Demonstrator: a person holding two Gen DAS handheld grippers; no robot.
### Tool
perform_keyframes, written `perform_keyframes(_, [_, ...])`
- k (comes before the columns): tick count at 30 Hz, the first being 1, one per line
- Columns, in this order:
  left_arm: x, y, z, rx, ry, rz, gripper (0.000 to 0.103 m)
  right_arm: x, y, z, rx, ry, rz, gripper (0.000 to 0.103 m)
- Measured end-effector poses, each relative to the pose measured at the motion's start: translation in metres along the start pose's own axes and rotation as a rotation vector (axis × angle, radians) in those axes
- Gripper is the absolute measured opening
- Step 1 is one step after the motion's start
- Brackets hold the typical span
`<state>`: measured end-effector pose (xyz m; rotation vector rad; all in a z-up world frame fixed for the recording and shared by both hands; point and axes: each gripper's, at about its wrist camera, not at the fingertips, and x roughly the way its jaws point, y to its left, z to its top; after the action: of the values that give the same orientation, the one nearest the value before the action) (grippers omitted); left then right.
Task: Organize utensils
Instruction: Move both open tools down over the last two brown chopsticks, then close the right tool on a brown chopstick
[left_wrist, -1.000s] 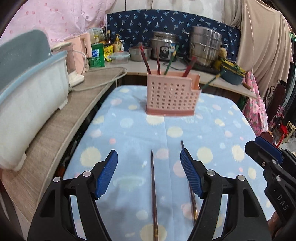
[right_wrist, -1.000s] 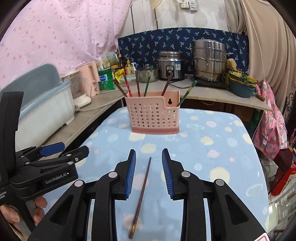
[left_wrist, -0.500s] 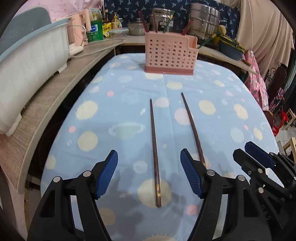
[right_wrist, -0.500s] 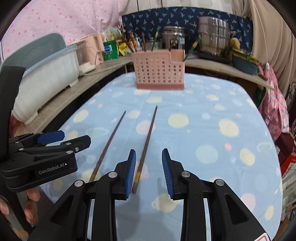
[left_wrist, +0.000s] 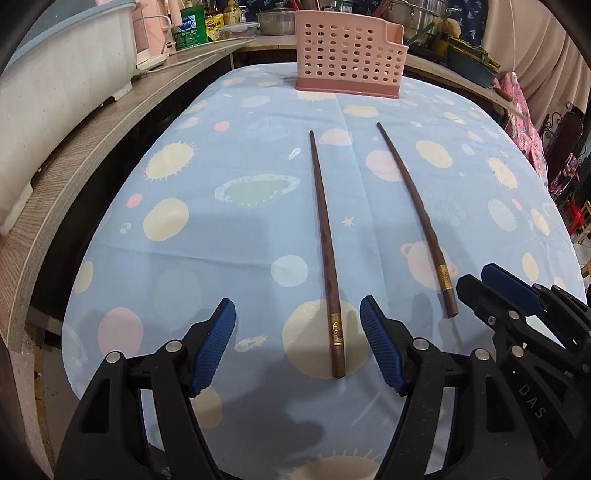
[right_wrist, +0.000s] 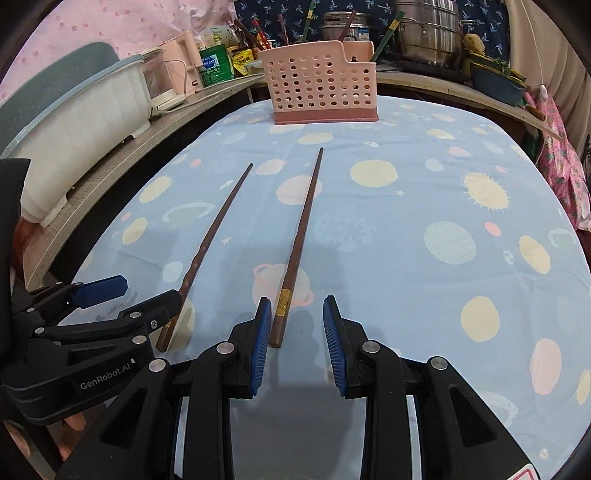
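Two dark wooden chopsticks lie flat on the tabletop (left_wrist: 229, 236), which is covered by a blue cloth printed with planets and suns. Both point their thin tips toward 12 o'clock, at the pink perforated utensil basket (left_wrist: 349, 55) standing upright at the far end of the cloth. The two sticks lie side by side, apart, not touching.

Left wrist view: left chopstick (left_wrist: 325, 254) runs from 12 down to about 6 o'clock; its thick butt end, with a gold band, lies between the blue pads of the left hand-held gripper (left_wrist: 297, 345). Jaws wide; the pads touch nothing. The stick sits closer to the right pad than the left. Right chopstick (left_wrist: 417, 206) lies toward 2 o'clock, its butt just beside the right hand-held gripper (left_wrist: 476, 291), seen at 4 o'clock.

Right wrist view: the right hand-held gripper (right_wrist: 294, 343) has its jaws narrow, yet with a clear gap. The butt of the right chopstick (right_wrist: 299, 243) lies between the pads, near the left one; contact cannot be told, no squeeze visible. The left chopstick (right_wrist: 210, 236) lies at 10 o'clock, its butt partly hidden behind the left hand-held gripper (right_wrist: 114, 302).

Basket holds several upright utensils. Pots and bottles stand behind it, well apart from the chopsticks.
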<state>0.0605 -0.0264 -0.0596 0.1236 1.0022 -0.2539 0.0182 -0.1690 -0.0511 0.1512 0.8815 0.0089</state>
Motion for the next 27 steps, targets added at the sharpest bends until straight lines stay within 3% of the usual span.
perform_keyframes(13, [0.012, 0.000, -0.006, 0.005, 0.029, 0.003, 0.066, 0.021, 0.006, 0.003, -0.017, 0.024, -0.001, 0.029])
perform_keyframes(27, [0.009, 0.000, -0.010, 0.015, 0.027, -0.004, 0.060, 0.020, 0.000, -0.002, -0.007, 0.005, -0.037, 0.009])
